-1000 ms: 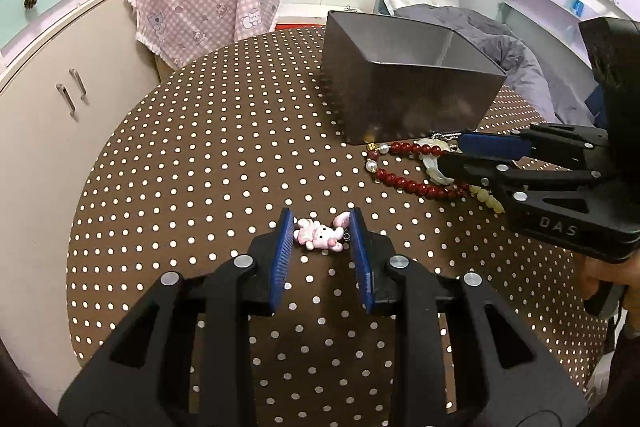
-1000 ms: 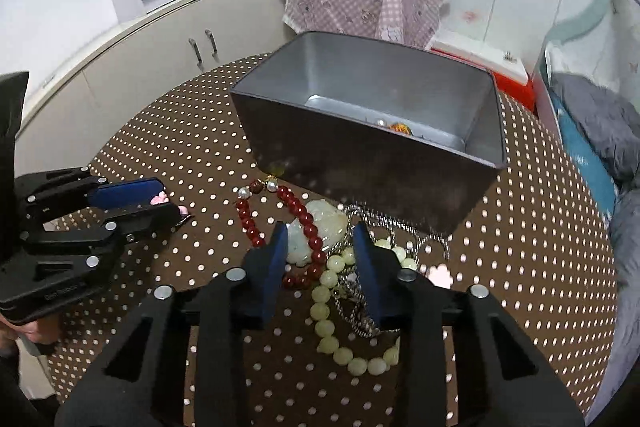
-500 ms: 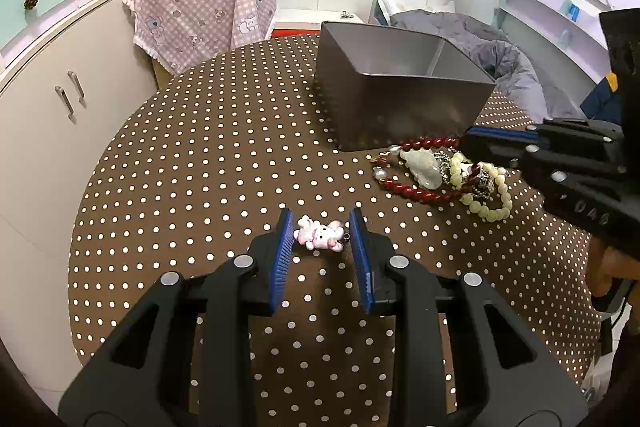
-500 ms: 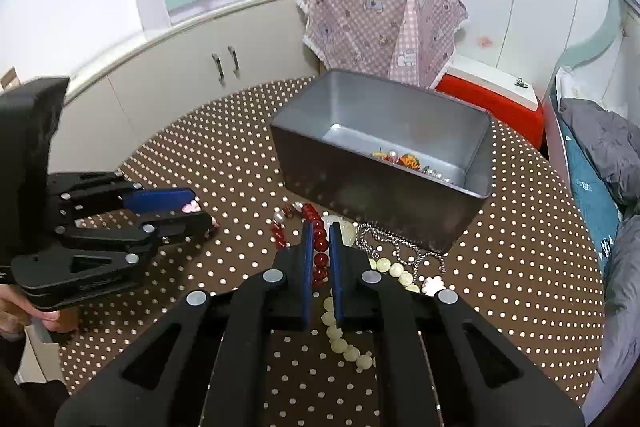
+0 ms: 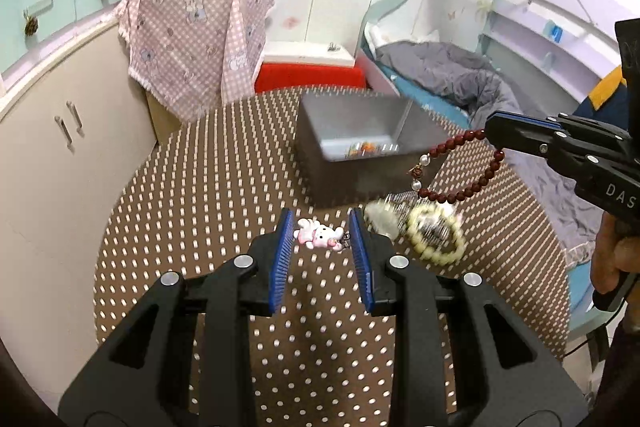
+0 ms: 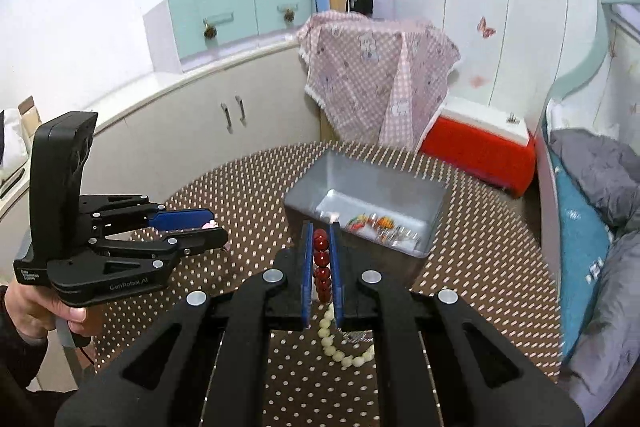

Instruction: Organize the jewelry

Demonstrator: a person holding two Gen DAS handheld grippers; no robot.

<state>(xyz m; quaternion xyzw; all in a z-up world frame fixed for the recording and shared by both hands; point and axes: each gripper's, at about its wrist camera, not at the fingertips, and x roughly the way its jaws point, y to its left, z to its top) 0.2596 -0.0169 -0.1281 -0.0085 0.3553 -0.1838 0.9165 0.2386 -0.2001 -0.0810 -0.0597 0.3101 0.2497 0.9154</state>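
My right gripper (image 6: 320, 247) is shut on a red bead bracelet (image 6: 321, 267) and holds it up in the air; in the left wrist view the bracelet (image 5: 476, 179) hangs from that gripper (image 5: 490, 131) just right of the grey metal box (image 5: 320, 163). The box (image 6: 432, 247) holds several small pieces. My left gripper (image 5: 320, 231) is open, its jaws on either side of a pink bunny charm (image 5: 318, 237) on the dotted tablecloth. A cream bead bracelet (image 5: 434, 239) and a pale pendant (image 5: 380, 219) lie right of it.
The round table (image 5: 200, 211) has a brown polka-dot cloth. A cupboard (image 5: 60, 155) stands at the left, a pink checked cloth (image 5: 192, 43) over a chair behind, a red and white cooler (image 5: 308, 67) beyond, and a bed (image 5: 460, 83) at the right.
My right gripper closed on the red bead bracelet and lifted it off the table. Both views rose and tilted back. The left gripper stays open around the bunny charm.
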